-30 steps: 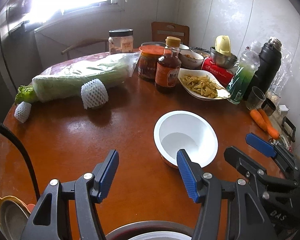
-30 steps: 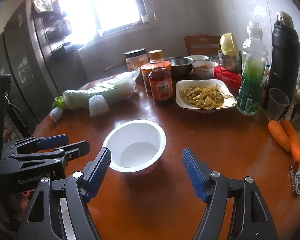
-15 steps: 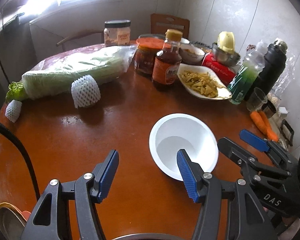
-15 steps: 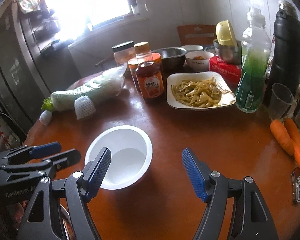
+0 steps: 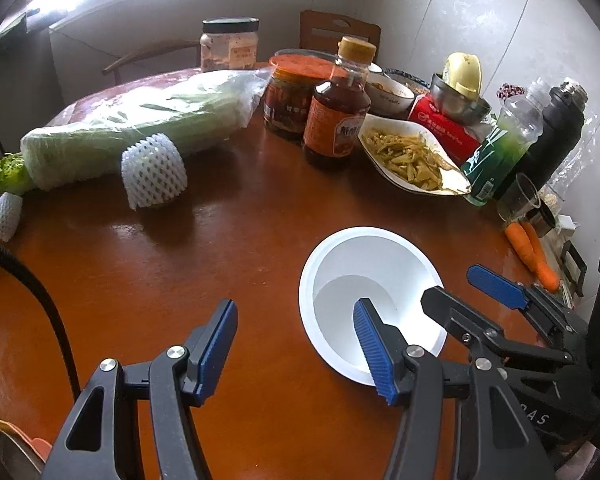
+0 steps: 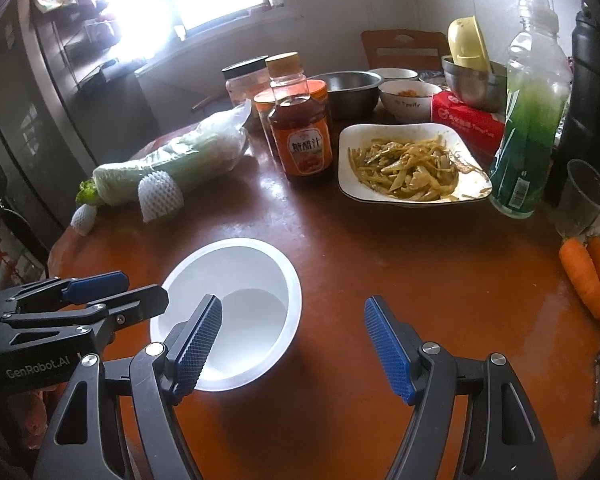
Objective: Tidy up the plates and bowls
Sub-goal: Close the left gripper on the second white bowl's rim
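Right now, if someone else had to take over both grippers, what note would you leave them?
Left gripper: open, holding nothing; one of its fingers is over the white bowl.
Right gripper: open, holding nothing, one finger also over that bowl.
The empty white bowl sits upright on the table between both grippers.
The plate of food, small bowl and steel bowls stand at the far side.
Done: nothing gripped.
Left: grasp the white bowl, then sort the remaining dishes.

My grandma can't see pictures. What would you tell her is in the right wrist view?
Open right tongs hover over a brown table, one finger above an empty white bowl. Behind stand a sauce bottle, a plate of food and a green bottle.
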`<action>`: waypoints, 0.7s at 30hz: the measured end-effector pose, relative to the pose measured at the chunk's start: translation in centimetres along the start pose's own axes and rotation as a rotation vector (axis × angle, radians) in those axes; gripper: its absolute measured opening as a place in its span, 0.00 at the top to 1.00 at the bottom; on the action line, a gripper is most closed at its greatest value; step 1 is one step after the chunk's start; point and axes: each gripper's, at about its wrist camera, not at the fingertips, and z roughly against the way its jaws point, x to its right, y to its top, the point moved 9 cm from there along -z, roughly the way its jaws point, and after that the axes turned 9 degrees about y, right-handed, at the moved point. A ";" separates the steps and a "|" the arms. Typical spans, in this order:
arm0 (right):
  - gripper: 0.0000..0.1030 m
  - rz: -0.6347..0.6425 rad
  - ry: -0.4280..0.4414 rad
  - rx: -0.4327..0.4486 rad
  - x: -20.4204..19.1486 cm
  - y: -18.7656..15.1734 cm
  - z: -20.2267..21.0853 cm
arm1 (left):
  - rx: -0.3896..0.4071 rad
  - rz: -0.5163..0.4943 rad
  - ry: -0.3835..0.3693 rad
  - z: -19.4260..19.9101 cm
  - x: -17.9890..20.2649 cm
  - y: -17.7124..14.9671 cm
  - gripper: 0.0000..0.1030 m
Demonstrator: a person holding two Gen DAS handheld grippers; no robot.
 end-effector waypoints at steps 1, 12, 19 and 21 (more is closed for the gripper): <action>0.27 -0.004 0.001 -0.004 0.1 -0.1 -0.1 | -0.005 -0.005 0.001 -0.2 0.1 -0.1 0.42; 0.37 0.033 0.008 -0.016 -0.3 -0.6 -0.6 | -0.046 -0.005 -0.009 -1.4 0.0 -0.4 0.42; 0.51 0.037 0.020 -0.020 -0.5 -0.8 -1.0 | -0.090 0.031 -0.027 -2.5 -0.5 -0.7 0.42; 0.51 0.055 0.028 -0.030 -1.1 -1.0 -1.1 | -0.111 0.036 -0.043 -2.9 -0.4 -1.0 0.44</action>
